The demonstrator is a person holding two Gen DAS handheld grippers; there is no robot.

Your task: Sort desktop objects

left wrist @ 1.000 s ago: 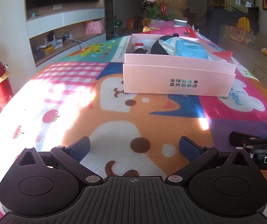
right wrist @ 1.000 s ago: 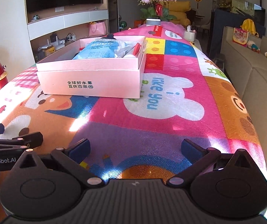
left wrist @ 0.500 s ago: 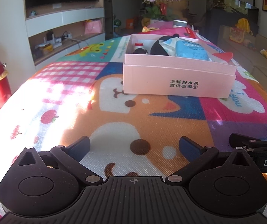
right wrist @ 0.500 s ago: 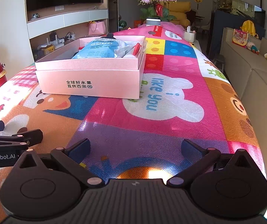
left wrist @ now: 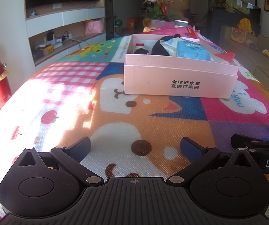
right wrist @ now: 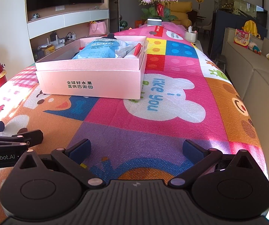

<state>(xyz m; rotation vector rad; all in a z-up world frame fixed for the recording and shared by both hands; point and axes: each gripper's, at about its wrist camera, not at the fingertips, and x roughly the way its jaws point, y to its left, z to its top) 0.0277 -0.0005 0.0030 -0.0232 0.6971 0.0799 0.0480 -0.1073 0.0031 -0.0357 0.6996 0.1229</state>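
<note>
Both views have eased slightly back from the pink box since a second ago; nothing else has shifted.

Left wrist: my left gripper [left wrist: 135, 147] has jaws spread wide, empty, low over the table [left wrist: 115, 127]; the pink box [left wrist: 179, 75] with its blue wipes pack [left wrist: 192, 50] sits ahead, open cloth between. Right wrist: right gripper [right wrist: 136, 147] likewise open and empty; the table's right edge is close. Sorting looks finished or between picks, I judge.
</note>
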